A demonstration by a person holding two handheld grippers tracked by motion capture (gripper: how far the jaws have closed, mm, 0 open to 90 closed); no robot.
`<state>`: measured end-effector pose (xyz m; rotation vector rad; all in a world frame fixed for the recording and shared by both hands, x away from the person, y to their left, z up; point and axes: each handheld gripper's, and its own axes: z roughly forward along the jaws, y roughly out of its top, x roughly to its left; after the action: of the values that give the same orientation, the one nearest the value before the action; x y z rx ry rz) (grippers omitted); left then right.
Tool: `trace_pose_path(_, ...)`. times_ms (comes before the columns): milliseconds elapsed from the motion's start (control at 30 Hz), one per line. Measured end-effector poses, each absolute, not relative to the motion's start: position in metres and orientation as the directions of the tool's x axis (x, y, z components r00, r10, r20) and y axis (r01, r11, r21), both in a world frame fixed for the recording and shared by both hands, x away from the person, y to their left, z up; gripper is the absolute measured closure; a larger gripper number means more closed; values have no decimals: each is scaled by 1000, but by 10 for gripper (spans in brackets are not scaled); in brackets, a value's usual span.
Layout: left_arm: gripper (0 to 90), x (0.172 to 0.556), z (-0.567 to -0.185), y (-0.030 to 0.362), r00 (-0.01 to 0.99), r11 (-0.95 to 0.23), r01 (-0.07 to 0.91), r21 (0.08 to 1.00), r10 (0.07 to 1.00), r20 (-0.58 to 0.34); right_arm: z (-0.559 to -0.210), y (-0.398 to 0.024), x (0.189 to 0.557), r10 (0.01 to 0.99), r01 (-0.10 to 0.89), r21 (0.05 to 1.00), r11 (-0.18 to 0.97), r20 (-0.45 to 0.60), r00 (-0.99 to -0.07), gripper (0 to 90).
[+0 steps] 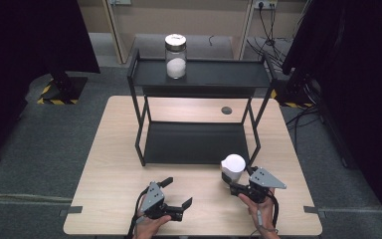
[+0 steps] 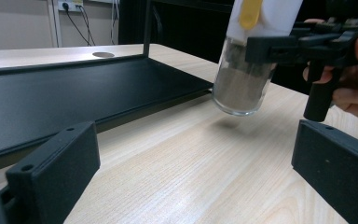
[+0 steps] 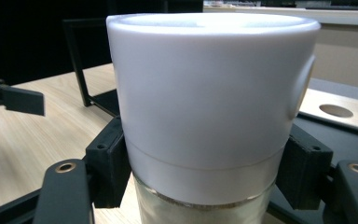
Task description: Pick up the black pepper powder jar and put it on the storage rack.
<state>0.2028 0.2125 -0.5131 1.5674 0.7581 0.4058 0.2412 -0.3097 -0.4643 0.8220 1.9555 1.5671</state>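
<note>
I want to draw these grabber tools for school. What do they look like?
Both are black. The left gripper and the right gripper each have two chunky, blocky jaws with small round holes, a grey three-cornered plate on top, and a black cable trailing back along the person's arm. The right one has a stubby black handle. No sleeves show on the forearms.

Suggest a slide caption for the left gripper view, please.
Right gripper lifts a white-lidded jar above the table.

Glass jar (image 2: 242,79) with white lid gripped by the right gripper (image 2: 279,46), lifted and tilted above the table (image 2: 191,163), beside the black shelf tray's (image 2: 74,93) corner, left gripper's (image 2: 191,172) jaws spread wide.
</note>
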Motion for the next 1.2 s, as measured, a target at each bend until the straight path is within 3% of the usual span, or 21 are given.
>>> trace_pose_path(1200,1,203,-513,212,717,2,238,971,674,-177,-353,-297,269,631,78,994,76,13,-776,308)
